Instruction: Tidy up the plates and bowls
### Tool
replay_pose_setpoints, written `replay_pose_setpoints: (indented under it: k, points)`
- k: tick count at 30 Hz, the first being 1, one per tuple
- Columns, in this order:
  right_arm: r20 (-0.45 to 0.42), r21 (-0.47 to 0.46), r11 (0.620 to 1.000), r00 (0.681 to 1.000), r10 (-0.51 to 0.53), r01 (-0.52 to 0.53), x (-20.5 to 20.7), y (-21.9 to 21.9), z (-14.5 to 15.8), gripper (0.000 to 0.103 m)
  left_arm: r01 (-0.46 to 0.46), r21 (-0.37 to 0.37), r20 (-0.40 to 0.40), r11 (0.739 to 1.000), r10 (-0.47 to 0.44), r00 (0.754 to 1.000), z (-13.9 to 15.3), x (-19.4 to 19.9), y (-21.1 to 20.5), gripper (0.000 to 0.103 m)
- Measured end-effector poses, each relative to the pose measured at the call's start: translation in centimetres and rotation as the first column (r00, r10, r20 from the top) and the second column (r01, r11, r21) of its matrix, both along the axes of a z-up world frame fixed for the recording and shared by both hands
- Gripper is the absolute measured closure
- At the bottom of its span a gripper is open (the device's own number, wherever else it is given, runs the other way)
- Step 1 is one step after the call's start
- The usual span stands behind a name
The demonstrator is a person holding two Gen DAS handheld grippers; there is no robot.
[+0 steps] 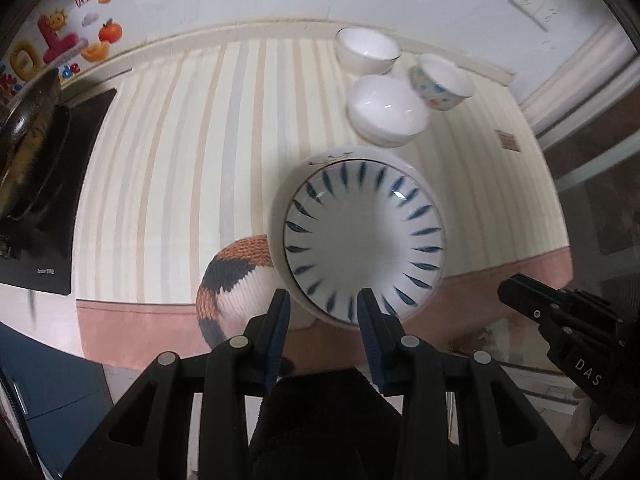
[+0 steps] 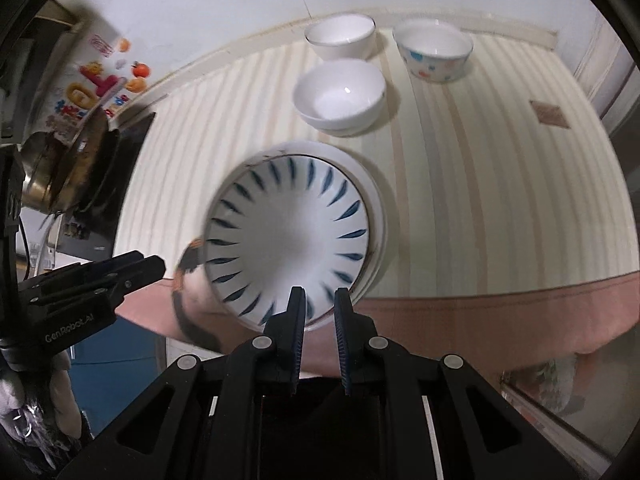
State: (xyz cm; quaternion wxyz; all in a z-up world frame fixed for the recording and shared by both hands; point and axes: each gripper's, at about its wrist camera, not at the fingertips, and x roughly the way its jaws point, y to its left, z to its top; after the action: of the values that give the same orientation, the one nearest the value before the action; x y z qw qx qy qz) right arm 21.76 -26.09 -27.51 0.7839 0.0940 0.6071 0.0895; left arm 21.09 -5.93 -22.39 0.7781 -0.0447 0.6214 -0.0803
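Your nearest bowl (image 1: pixel 362 236) is white inside, with dark blue leaf-shaped strokes radiating round its wall. Under it you see a white plate (image 2: pixel 374 188) rim. Beyond stand two plain white bowls, the closer one (image 1: pixel 386 110) and the farther one (image 1: pixel 366 50), and a white bowl dotted in blue, red and orange (image 2: pixel 434 54). Your tablecloth (image 1: pixel 180 152) carries pale cream, beige and grey stripes with a pink border. The knitted piece (image 1: pixel 236 280) shows orange, black and white patches. Your left gripper (image 1: pixel 323 302) and right gripper (image 2: pixel 319 300) are black with blue pads.
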Motion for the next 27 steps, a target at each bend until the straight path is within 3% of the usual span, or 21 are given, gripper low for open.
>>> replay_pose_setpoints:
  k: [9,16,19,21,23,27]
  points:
    - [0.117,0.001,1.0,0.993,-0.014,0.014,-6.1,0.9,8.0,0.086,0.021,-0.032,0.072,0.999,-0.018,0.997,4.4,-4.1,-0.2,0.071]
    - [0.148,0.005,1.0,0.989,0.013,-0.014,-7.9,0.9,10.1,0.086,0.002,-0.032,0.09,0.999,0.001,0.996,5.4,-5.0,-0.6,0.071]
    - [0.138,0.038,0.999,0.99,0.02,-0.025,-7.2,0.2,10.0,0.085,-0.018,-0.025,0.105,1.0,0.021,0.994,5.4,-3.9,-1.1,0.071]
    - [0.136,0.059,0.998,0.991,0.018,-0.026,-6.2,-0.4,9.6,0.063,-0.035,-0.02,0.107,0.999,0.037,0.994,5.1,-2.5,-1.6,0.069]
    - [0.133,0.08,0.996,0.991,0.022,-0.033,-4.4,-1.3,9.0,0.054,-0.064,-0.024,0.113,0.998,0.066,0.991,4.4,-0.1,-2.2,0.067]
    - [0.114,0.084,0.996,0.993,0.021,-0.031,0.9,-3.7,7.1,0.053,-0.135,-0.049,0.095,0.99,0.139,0.986,2.4,5.5,-3.1,0.067]
